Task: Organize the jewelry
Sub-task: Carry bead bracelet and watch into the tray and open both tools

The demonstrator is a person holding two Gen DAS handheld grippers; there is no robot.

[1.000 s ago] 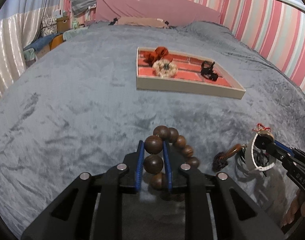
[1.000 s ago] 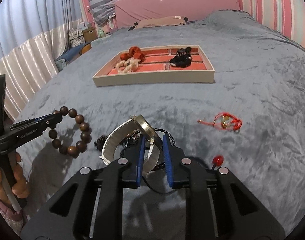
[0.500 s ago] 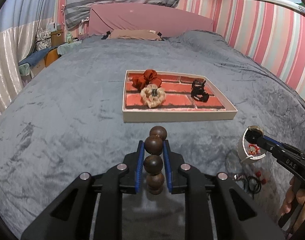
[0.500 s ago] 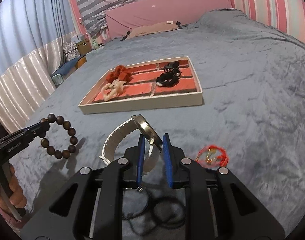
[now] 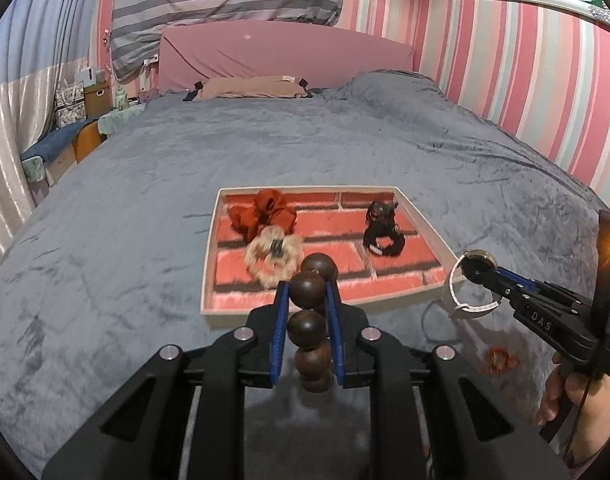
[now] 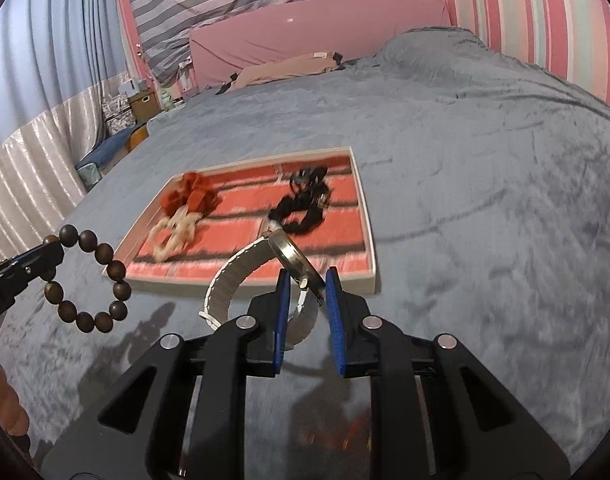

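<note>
My left gripper (image 5: 307,294) is shut on a bracelet of dark wooden beads (image 5: 307,328), which hangs just short of the tray's near rim. The same bead bracelet (image 6: 91,280) shows as a full ring at the left of the right wrist view. My right gripper (image 6: 307,280) is shut on a wristwatch with a white strap (image 6: 241,276), its round metal case tilted up over the tray's front edge. That watch (image 5: 471,286) also shows at the right of the left wrist view. The shallow tray (image 5: 437,236) (image 6: 367,216) has a red brick-pattern floor and lies on the grey bedspread.
In the tray lie a rust-red scrunchie (image 5: 265,212), a cream scrunchie (image 5: 273,256) and a black hair tie (image 5: 381,232). A small red trinket (image 5: 499,360) rests on the bedspread near the right gripper. A pink headboard (image 5: 281,56) and a striped wall stand behind the bed.
Both grippers have lifted their items off the bedspread and carried them toward the tray, which now looks much closer. The red trinket and the black cord stayed behind on the bed.
</note>
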